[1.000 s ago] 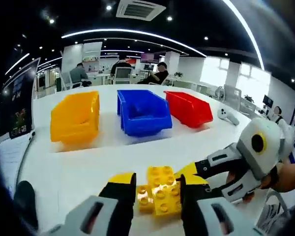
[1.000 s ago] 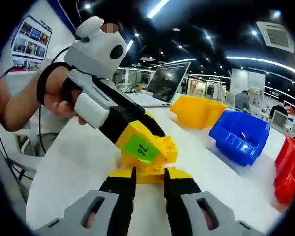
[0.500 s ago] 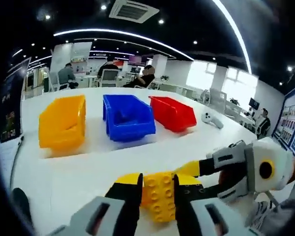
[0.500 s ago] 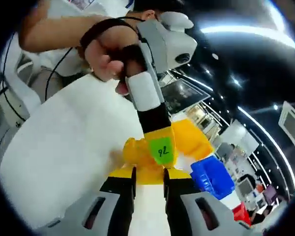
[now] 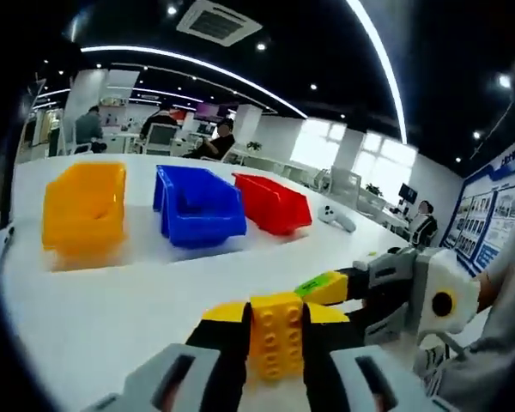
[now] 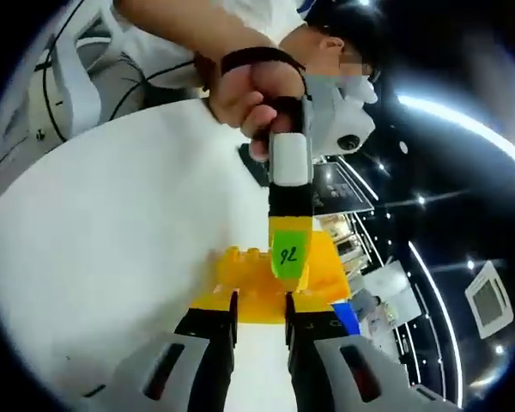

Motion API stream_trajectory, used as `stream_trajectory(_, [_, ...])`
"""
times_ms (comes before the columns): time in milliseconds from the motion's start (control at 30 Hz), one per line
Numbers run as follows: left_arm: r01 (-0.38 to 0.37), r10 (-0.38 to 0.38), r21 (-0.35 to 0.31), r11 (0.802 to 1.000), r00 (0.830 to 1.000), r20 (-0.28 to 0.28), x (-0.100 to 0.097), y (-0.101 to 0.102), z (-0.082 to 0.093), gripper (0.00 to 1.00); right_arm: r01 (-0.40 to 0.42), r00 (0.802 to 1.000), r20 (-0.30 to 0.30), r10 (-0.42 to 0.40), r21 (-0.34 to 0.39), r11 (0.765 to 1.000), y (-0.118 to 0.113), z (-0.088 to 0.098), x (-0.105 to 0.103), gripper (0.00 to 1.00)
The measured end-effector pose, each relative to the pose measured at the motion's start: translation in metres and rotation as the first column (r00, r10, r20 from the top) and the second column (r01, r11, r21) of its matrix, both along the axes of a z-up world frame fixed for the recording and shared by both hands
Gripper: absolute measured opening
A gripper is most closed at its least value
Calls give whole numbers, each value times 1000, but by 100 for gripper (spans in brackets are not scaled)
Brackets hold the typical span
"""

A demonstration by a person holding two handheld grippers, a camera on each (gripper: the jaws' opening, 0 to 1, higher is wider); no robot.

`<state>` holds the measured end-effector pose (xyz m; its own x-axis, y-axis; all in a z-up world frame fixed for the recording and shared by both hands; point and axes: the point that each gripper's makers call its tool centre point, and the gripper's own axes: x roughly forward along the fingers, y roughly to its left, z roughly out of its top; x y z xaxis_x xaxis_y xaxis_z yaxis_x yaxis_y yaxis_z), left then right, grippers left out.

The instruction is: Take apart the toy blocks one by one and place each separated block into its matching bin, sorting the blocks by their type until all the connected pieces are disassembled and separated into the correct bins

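A yellow studded block cluster (image 5: 275, 336) sits between the jaws of my left gripper (image 5: 275, 348), which is shut on it. My right gripper (image 5: 319, 290) comes in from the right, its yellow tip with a green sticker against the block's far side. In the right gripper view the same yellow blocks (image 6: 249, 273) are pinched at their lower edge by my right gripper (image 6: 259, 319), shut. The left gripper (image 6: 287, 262), with a green "76" label, reaches down from the top and grips the blocks, held by a person's hand (image 6: 253, 94).
A yellow bin (image 5: 81, 210), a blue bin (image 5: 197, 206) and a red bin (image 5: 270, 202) stand in a row on the white table (image 5: 112, 300). A white controller (image 5: 335, 219) lies right of the red bin. People sit at desks far behind.
Both grippers stayed shut on the yellow blocks. The hands turned and rose, so the left gripper now enters the right gripper view from the top. The bins shifted left in the left gripper view.
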<state>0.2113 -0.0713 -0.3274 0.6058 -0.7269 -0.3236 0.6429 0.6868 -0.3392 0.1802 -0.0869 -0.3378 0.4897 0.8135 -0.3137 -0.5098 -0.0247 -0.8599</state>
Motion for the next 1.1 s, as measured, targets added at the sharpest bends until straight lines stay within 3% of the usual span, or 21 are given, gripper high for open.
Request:
stream_trajectory(133, [5, -4, -52, 999, 1000, 19, 1, 0, 0, 24, 4, 996, -89, 1, 51, 999, 0, 0, 0, 23])
stream_trajectory(300, [4, 1, -122, 993, 999, 39, 1, 0, 4, 23, 49, 977, -212, -25, 108, 993, -3, 0, 4, 22])
stream_trajectory(333, [59, -53, -122, 991, 997, 56, -6, -5, 7, 23, 73, 964, -263, -32, 149, 986, -3, 3, 7, 22])
stream_trajectory(367, [49, -44, -58, 997, 996, 83, -5, -2, 3, 23, 82, 939, -345, -16, 179, 980, -5, 2, 7, 22])
stream_trajectory(400, [34, -29, -39, 999, 993, 110, -4, -1, 3, 23, 110, 927, -374, -28, 201, 973, -9, 4, 13, 22])
stream_trajectory(433, [53, -48, -58, 997, 995, 90, -8, -5, 3, 23, 143, 904, -425, -44, 203, 969, -12, 2, 17, 22])
stream_trajectory(500, [28, -15, -100, 995, 992, 129, -6, -4, 12, 23, 208, 826, -563, -32, 251, 945, -15, 0, 21, 22])
stream_trajectory(600, [-9, 27, -113, 994, 987, 158, -2, 5, 22, 24, 275, 731, -682, -16, 273, 922, -20, -4, 28, 23])
stream_trajectory(667, [-41, 62, -124, 991, 985, 164, 2, 12, 28, 24, 322, 634, -773, -13, 249, 913, -21, -15, 28, 23])
stream_trajectory(700, [-60, 81, -126, 990, 982, 169, 5, 16, 31, 24, 355, 566, -824, -11, 232, 905, -22, -20, 26, 23])
stream_trajectory(733, [-75, 97, -129, 989, 981, 170, 7, 20, 33, 24, 402, 518, -855, -14, 229, 887, -24, -22, 29, 23])
stream_trajectory(833, [-104, 128, -132, 986, 973, 190, 13, 28, 40, 24, 402, 517, -855, -26, 216, 890, -27, -25, 29, 23])
stream_trajectory(967, [-131, 160, -148, 980, 965, 206, 18, 34, 49, 24, 406, 550, -835, -23, 243, 881, -31, -25, 30, 24])
stream_trajectory(1033, [-147, 174, -139, 979, 962, 211, 21, 37, 52, 24, 392, 562, -827, 20, 288, 874, -31, -17, 27, 33])
stream_trajectory(1067, [-152, 179, -135, 979, 960, 215, 23, 39, 53, 24, 391, 570, -822, 24, 296, 872, -32, -15, 28, 44])
stream_trajectory(1100, [-161, 189, -135, 978, 956, 224, 25, 41, 57, 24, 389, 592, -805, 31, 319, 864, -35, -9, 30, 49])
